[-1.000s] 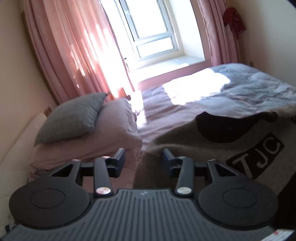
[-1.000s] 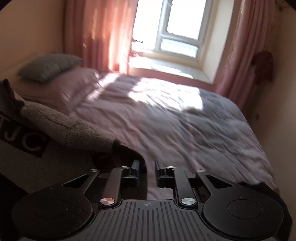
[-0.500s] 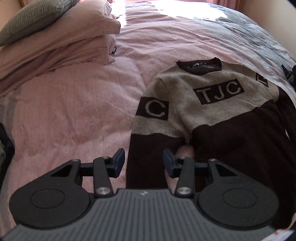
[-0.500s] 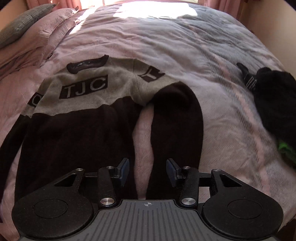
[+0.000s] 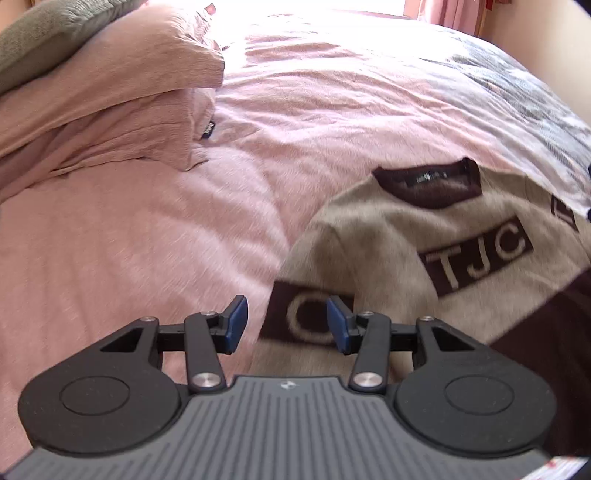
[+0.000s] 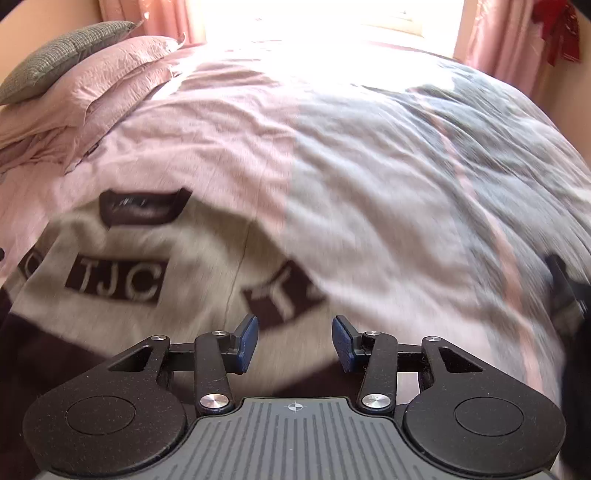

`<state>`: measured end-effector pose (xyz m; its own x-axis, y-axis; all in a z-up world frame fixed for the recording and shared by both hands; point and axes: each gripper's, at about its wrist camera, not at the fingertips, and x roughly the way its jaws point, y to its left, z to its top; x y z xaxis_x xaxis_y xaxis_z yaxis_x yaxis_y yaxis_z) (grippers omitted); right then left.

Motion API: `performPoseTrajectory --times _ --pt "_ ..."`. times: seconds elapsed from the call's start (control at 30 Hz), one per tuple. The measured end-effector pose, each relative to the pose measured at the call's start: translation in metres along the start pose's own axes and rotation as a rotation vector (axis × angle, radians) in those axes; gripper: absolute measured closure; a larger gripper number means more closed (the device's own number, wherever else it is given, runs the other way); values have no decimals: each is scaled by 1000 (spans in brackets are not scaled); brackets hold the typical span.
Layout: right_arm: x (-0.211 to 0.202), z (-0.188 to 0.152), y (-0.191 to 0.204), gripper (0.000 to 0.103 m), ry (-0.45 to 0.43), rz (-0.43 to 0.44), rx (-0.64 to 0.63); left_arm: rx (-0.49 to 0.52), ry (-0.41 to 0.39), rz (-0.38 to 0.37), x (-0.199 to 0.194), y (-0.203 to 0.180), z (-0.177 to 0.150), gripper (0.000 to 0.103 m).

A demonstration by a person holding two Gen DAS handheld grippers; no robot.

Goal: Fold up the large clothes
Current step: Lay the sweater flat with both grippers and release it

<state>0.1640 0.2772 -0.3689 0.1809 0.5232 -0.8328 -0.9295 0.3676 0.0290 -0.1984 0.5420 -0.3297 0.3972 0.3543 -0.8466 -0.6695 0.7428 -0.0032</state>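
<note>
A grey and dark brown sweater (image 5: 391, 236) with "TJC" on the chest lies flat, face up, on the bed, collar toward the window. My left gripper (image 5: 284, 325) hangs open just over its left sleeve, by the brown patch with a "C" (image 5: 310, 317). In the right wrist view the same sweater (image 6: 207, 266) fills the lower left. My right gripper (image 6: 295, 339) is open above the other shoulder, near the patch with a "T" (image 6: 284, 291). Neither gripper holds anything.
The sweater rests on a pink and grey duvet (image 6: 369, 166). Stacked pink pillows (image 5: 92, 103) with a grey cushion (image 6: 59, 59) on top lie at the left. A dark garment (image 6: 576, 332) sits at the right edge. Pink curtains (image 6: 498, 33) frame a bright window.
Both grippers have moved forward and lower along the sweater, from the dark sleeve ends up to the grey shoulders. Both stay open.
</note>
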Motion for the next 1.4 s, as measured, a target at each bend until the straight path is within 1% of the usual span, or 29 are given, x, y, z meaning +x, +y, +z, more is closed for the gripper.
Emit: performPoseTrajectory --times 0.03,0.1,0.13,0.17,0.2,0.23,0.27,0.3,0.33,0.37,0.43,0.47,0.5,0.57,0.63,0.67,0.7,0.73,0.77,0.83,0.9,0.97,1.07,1.13,1.17,1.2,1.27,1.37,1.4 --pt "16 9 -5 61 0 17 -14 -12 -2 -22 12 0 7 60" --pt "43 22 -11 61 3 49 -28 -36 22 -57 34 0 16 60" --pt "56 27 -14 61 15 70 -19 -51 49 -66 47 1 19 60" --pt "67 29 -15 61 33 95 -1 -63 83 -79 60 2 20 63" --pt "83 31 -18 61 68 138 38 -69 109 -85 69 2 19 68" --pt "93 31 -20 61 91 173 66 -63 135 -72 79 0 17 78" --pt "98 29 -20 68 92 189 72 -40 141 -60 83 -3 14 100" --pt "99 30 -19 84 84 187 44 -19 126 -43 83 -7 12 99" --pt "96 33 -18 103 74 174 25 1 111 -22 80 -10 13 100" --pt "89 36 -18 103 45 156 14 27 82 10 73 -12 16 100" --pt "70 52 -23 103 -53 105 9 67 4 71 57 -10 28 100" --pt "65 60 -27 103 -79 103 22 59 -26 76 49 -3 37 100" --pt "62 69 -28 103 -99 112 33 51 -42 62 45 3 45 100" --pt "66 76 -23 103 -107 84 -13 81 -46 93 49 5 54 100" --pt "84 72 -9 103 -70 20 -70 108 1 108 67 0 55 99" --pt "98 68 -3 102 -5 -12 -88 117 33 119 77 -2 52 95" --pt "110 64 1 97 70 -45 -89 122 56 147 83 -4 47 89" --pt "112 58 3 80 95 -86 -73 112 62 157 84 -4 42 86" --pt "104 55 2 66 66 -103 -47 83 56 161 79 0 36 82" --pt "80 48 -7 60 33 -78 43 9 31 155 59 14 23 78" --pt "54 36 -19 59 7 -80 127 -54 20 151 31 32 6 73" --pt "27 18 -30 58 4 -86 208 -126 31 156 0 53 -19 70" --pt "-19 -20 -40 58 34 -82 338 -261 75 208 -55 81 -72 70" --pt "-49 -50 -39 58 60 -83 420 -366 109 221 -89 91 -110 71" --pt "-64 -68 -38 58 89 -76 465 -416 118 215 -103 93 -127 71" --pt "-79 -87 -37 57 127 -69 509 -473 131 195 -120 92 -148 71" --pt "-103 -121 -33 57 188 -61 560 -538 165 143 -142 80 -179 71" --pt "-135 -170 -24 56 256 -45 612 -554 212 75 -158 44 -212 71" --pt "-145 -189 -21 56 289 -26 645 -567 229 59 -160 30 -220 71"
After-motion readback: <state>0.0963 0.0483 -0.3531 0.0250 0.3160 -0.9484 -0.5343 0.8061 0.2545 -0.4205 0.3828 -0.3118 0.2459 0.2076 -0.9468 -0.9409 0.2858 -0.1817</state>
